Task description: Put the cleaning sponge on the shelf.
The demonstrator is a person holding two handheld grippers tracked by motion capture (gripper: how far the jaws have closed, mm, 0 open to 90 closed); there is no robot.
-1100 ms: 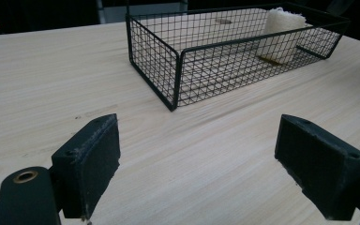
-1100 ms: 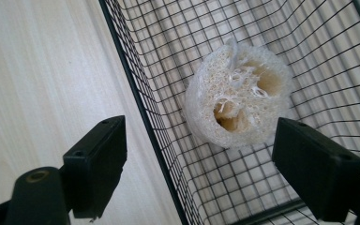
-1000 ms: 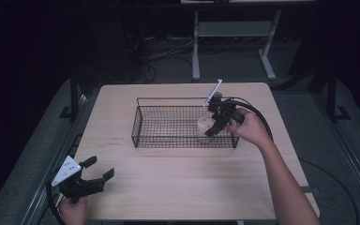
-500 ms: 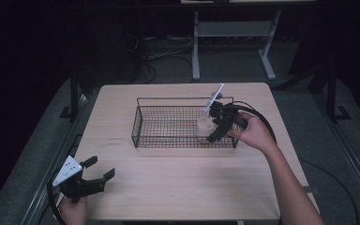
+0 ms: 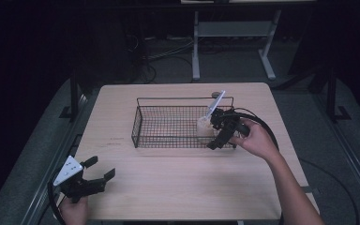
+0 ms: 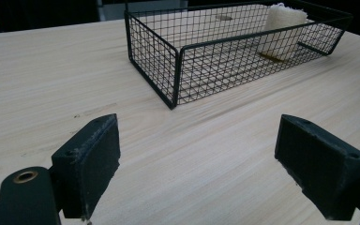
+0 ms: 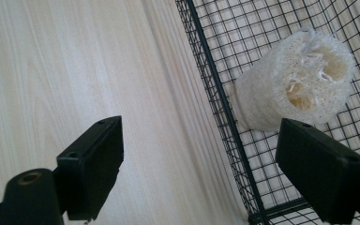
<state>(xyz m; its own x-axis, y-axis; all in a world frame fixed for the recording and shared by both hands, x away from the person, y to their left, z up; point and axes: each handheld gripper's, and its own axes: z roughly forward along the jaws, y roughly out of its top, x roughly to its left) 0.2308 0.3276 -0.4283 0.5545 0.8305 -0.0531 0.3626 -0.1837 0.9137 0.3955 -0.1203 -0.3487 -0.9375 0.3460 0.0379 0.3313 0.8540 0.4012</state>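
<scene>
A pale loofah sponge (image 5: pixel 203 125) stands inside the black wire basket (image 5: pixel 136 127) at its right end. My right gripper (image 5: pixel 216 131) hovers over the basket's right front corner. Its jaws have just been opening and now stand wide apart with nothing between the pads. In the right gripper view the loofah (image 7: pixel 295 89) lies beyond the basket wall (image 7: pixel 215 108), past my right gripper (image 7: pixel 199 173). My left gripper (image 5: pixel 101 168) rests open near the table's front left corner. In the left gripper view my left gripper (image 6: pixel 197 168) faces the basket (image 6: pixel 176 84) and the loofah (image 6: pixel 281 28).
The light wooden table (image 5: pixel 183 187) carries the basket at its middle. A black cable (image 5: pixel 262 126) loops from the right gripper. A white metal stand (image 5: pixel 229 33) and floor cables lie beyond the table's far edge.
The right gripper has drawn back a little toward the near side of the basket, and its jaws stand wider. The loofah stays in the basket. The left gripper has not moved.
</scene>
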